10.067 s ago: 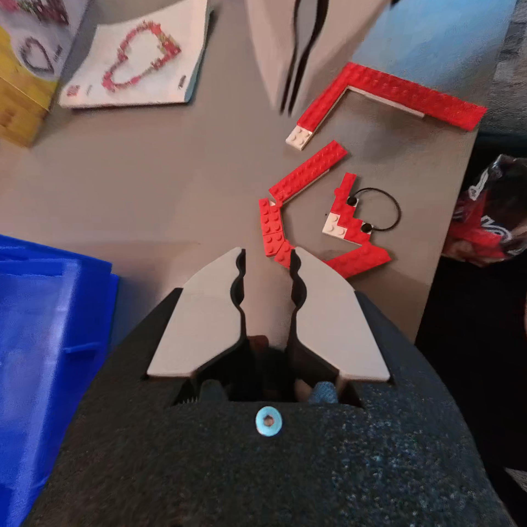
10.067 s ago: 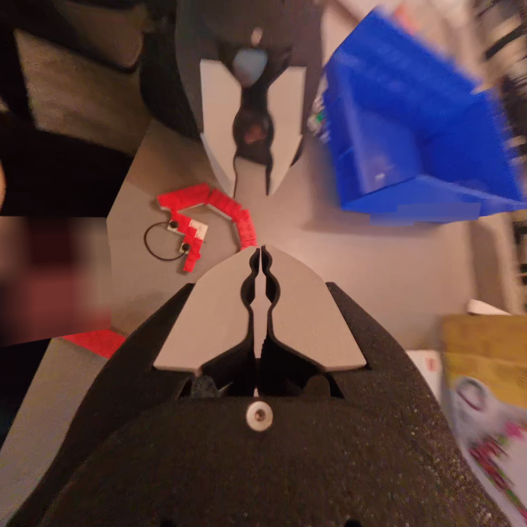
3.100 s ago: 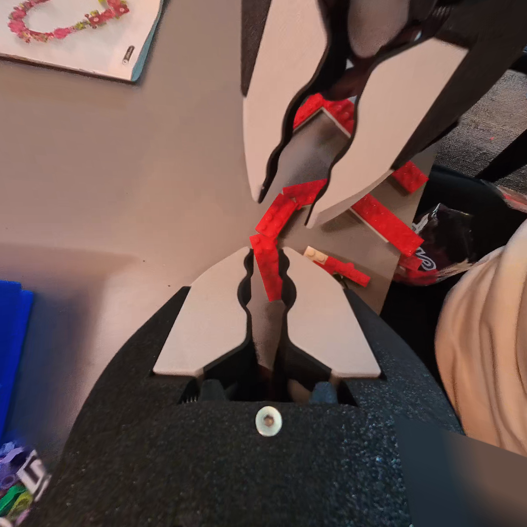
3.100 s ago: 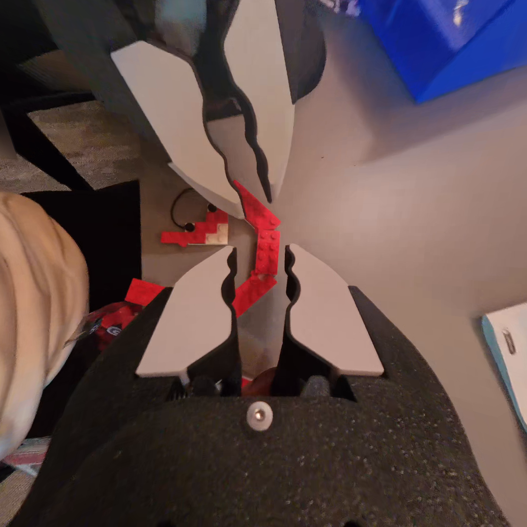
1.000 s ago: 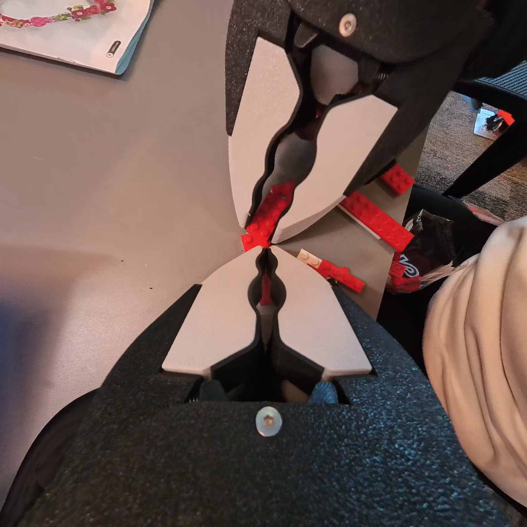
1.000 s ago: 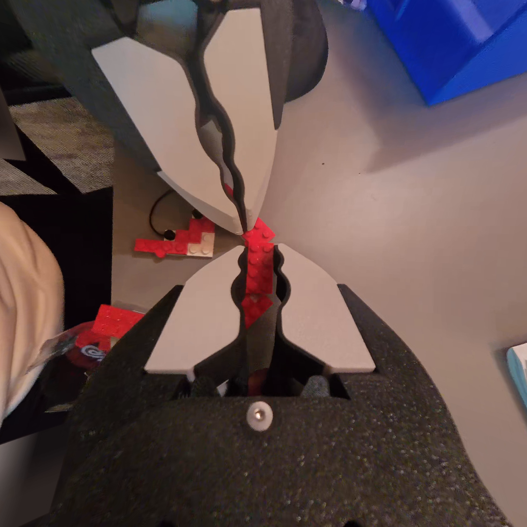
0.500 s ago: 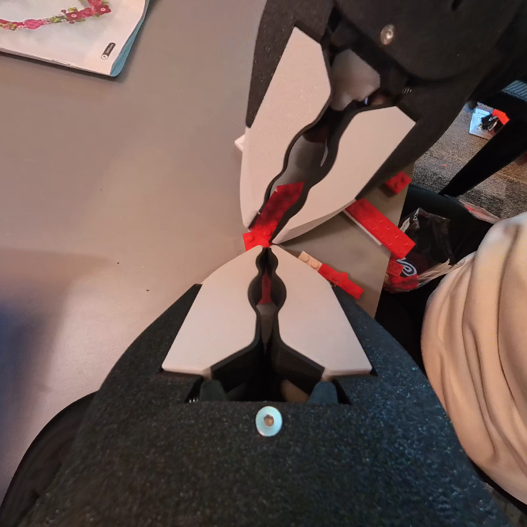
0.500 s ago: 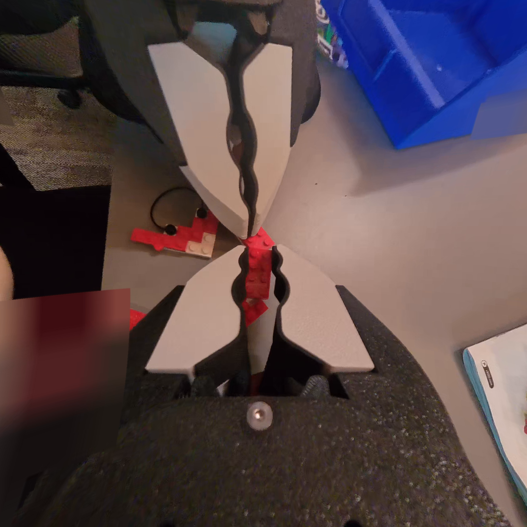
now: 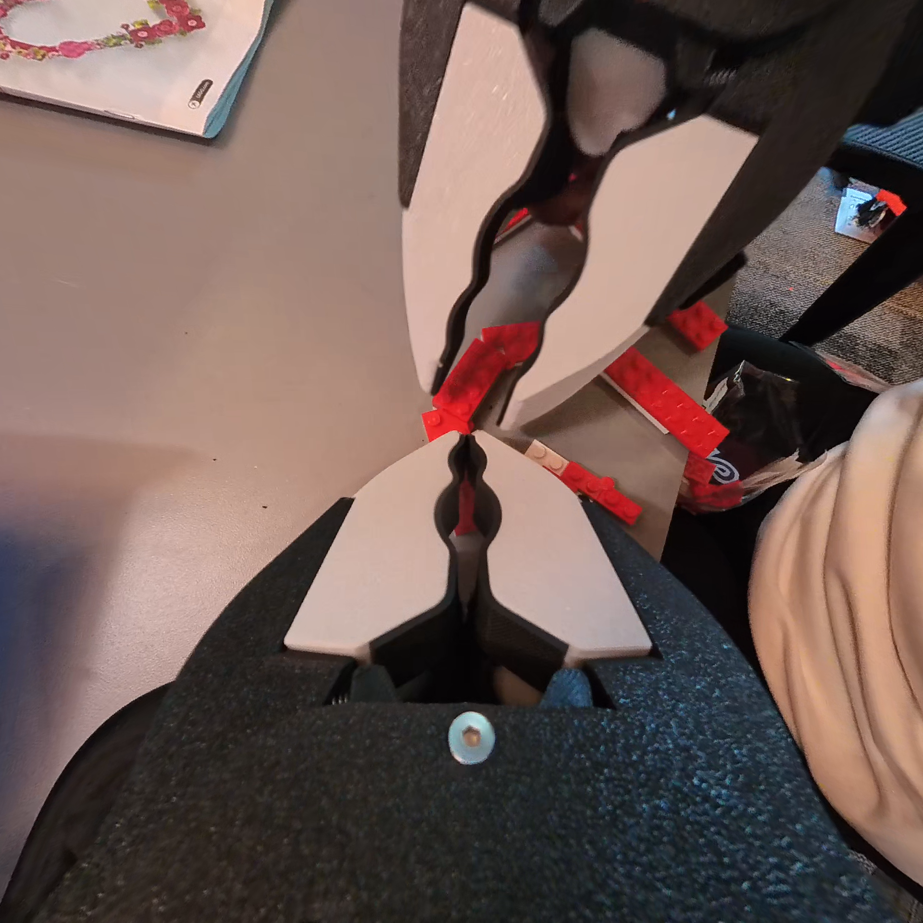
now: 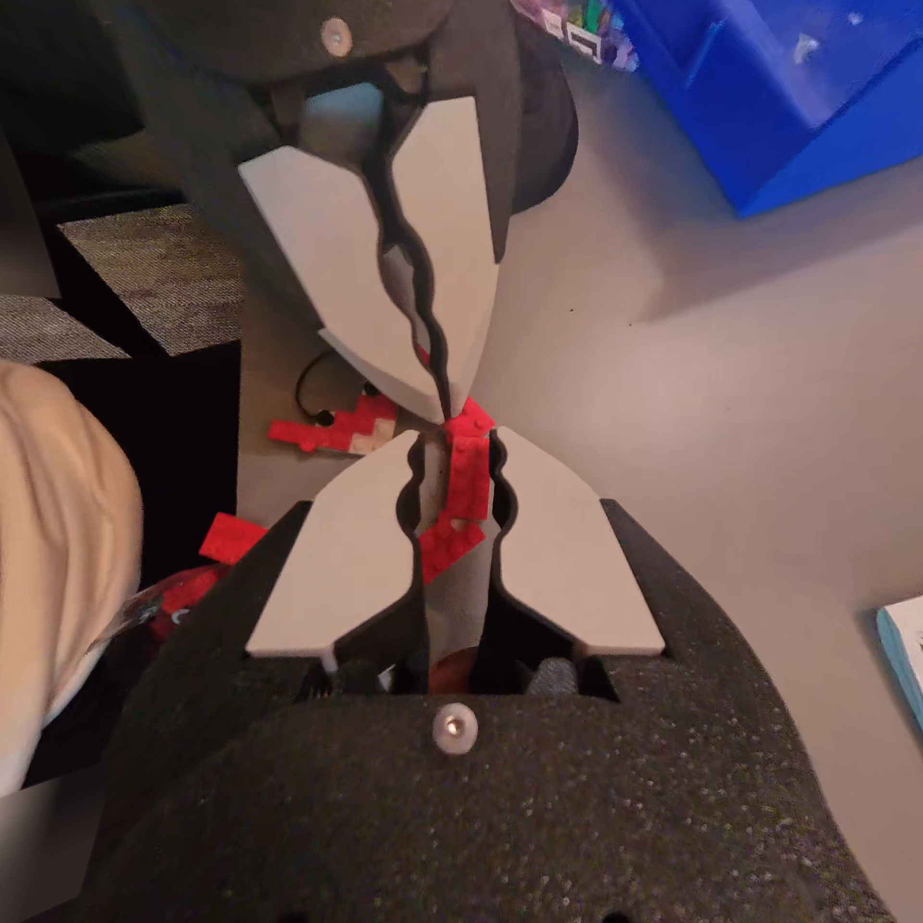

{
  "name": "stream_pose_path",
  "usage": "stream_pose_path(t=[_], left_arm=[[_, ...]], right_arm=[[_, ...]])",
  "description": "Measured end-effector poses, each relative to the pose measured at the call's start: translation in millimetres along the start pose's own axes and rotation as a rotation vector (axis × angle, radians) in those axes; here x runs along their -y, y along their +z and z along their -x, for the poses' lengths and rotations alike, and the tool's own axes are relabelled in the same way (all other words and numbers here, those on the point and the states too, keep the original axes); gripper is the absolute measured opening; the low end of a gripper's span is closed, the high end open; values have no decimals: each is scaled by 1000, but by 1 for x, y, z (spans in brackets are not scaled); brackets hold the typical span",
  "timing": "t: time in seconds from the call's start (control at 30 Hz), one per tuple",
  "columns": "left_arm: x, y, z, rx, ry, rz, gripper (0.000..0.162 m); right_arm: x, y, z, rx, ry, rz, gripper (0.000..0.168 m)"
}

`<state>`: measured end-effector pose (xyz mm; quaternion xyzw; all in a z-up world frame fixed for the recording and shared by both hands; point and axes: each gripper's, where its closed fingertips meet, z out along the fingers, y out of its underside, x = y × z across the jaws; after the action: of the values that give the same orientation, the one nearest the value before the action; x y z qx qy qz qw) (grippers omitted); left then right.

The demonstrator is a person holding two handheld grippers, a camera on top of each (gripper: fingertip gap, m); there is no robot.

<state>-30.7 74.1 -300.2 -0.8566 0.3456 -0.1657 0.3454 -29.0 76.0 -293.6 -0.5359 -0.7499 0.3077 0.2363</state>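
Overhead, at the upper right of the right wrist view, a blue plastic bin (image 10: 779,95) with inner dividers is sitting on the grey tabletop (image 10: 699,399); one small pale piece is showing inside, too blurred to identify.

Left gripper (image 9: 465,437) is reaching in low, jaws pressed nearly together and pinching the end of a chain of red studded toy-brick plates (image 9: 469,372). A sliver of red is showing edge-on between its grey fingers (image 9: 379,544).

Right gripper (image 10: 455,430) is facing it tip to tip, jaws spread, with the red chain running between them. The chain is lying against the right-hand finger and clear of the left one, so a hold is not evident.

Lying near the table's edge: a stepped red-and-white plate assembly with a black loop of cord (image 10: 344,427), partly covered by the left gripper; a long red plate strip (image 9: 664,399); a short red strip with a white end (image 9: 584,482); a small red brick (image 9: 696,324).

A white booklet with a flower-wreath picture (image 9: 125,60) is being cut off at the top left. A cream sleeve (image 9: 839,624) is showing at the edge, blurred. A dark crinkled packet (image 9: 749,429) is hanging below the table edge, hard to make out.
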Motion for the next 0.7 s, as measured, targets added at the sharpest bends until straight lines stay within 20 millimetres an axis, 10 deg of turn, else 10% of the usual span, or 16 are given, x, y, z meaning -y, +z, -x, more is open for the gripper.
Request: stream_pose_path(t=[0.03,0.7], left_arm=[[0,0,0,0,1,0,0],[0,0,0,-5,-3,-2,0]], right_arm=[[-2,3,0,9,12,23,24],[-8,8,-6,-23,30,70,17]])
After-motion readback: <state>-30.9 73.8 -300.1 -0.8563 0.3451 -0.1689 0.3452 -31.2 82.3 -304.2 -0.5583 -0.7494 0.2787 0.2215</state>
